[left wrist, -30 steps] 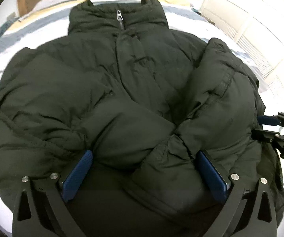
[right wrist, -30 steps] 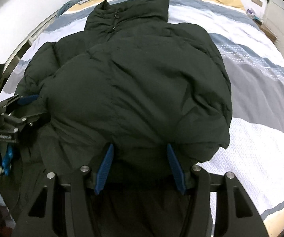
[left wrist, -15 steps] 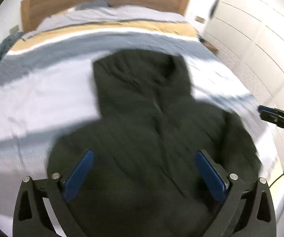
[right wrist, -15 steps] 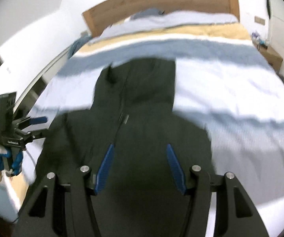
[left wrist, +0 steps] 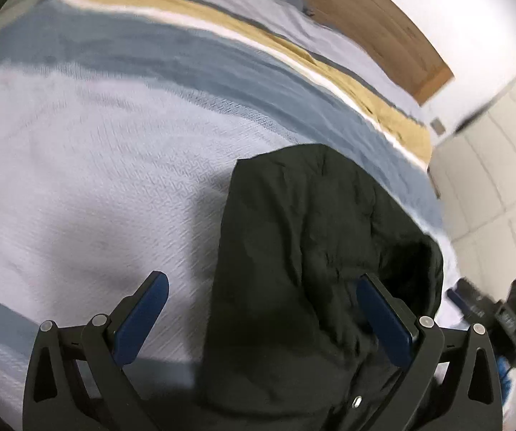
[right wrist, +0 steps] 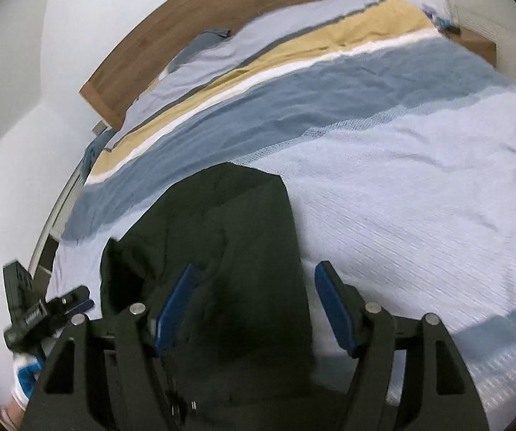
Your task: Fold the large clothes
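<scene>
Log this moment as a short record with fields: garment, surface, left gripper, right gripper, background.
garment: dark puffer jacket, bunched into a narrow bundle on the bed
surface: striped bedspread, pale, blue and yellow bands
left gripper: jaws wide apart, jacket lying between them
right gripper: jaws apart, jacket edge between them
background: wooden headboard, white wardrobe doors

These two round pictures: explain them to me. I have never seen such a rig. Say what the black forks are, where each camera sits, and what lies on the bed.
No robot here: a person holds a two-finger gripper in each hand, with a fisheye camera looking along its fingers. One picture is from the left gripper, the other from the right gripper. Both stand with jaws apart, gripping nothing that shows. A dark puffy jacket lies on the striped bedspread. Each picture shows the other gripper at its edge.
</scene>
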Demonstrator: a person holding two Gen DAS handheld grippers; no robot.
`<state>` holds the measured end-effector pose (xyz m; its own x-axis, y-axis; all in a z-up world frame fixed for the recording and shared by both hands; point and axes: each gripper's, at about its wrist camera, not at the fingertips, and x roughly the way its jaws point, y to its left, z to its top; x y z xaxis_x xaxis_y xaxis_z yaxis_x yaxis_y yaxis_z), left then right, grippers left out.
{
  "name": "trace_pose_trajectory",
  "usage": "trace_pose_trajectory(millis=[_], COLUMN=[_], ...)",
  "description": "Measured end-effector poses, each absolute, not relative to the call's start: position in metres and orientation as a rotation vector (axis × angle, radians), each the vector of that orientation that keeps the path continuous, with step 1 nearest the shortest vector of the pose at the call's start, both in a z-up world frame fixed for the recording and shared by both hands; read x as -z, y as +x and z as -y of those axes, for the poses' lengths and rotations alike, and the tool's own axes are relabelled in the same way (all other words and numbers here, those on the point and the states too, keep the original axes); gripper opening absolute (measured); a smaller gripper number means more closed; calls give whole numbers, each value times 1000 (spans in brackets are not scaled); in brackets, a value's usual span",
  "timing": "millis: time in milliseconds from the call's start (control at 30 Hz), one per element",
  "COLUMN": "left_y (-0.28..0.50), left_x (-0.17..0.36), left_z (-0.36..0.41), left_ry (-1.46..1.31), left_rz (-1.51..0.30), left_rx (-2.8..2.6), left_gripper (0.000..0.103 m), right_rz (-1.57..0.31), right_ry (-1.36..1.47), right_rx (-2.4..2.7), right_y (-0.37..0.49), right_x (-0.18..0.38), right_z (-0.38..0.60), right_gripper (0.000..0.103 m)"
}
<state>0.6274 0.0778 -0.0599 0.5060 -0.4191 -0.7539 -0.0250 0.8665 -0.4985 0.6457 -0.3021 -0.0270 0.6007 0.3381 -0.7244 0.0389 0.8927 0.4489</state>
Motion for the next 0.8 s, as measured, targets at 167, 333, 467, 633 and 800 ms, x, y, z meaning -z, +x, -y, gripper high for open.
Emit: trace_pose_trajectory(millis=[167, 333, 467, 633, 800], left_y=[645, 649, 646, 621, 568], left_x=[81, 97, 92, 61, 35], left_z=[-71, -61, -48, -48, -56], left_ry=[-526, -517, -470, -414, -371], left_rz=[-1044, -1106, -1120, -1069, -1018], left_rx=[210, 196, 229, 265, 329], left_gripper=[102, 70, 15, 12, 12], right_rz=[-951, -1011, -1052, -1008, -928], right_ry=[444, 434, 324, 261, 250], right_rx=[-159, -136, -169, -253, -388], right_y=[672, 685, 683, 650, 586], right_x=[48, 63, 53, 11, -20], right_z=[294, 282, 263, 255, 263], right_gripper=[68, 56, 13, 11, 11])
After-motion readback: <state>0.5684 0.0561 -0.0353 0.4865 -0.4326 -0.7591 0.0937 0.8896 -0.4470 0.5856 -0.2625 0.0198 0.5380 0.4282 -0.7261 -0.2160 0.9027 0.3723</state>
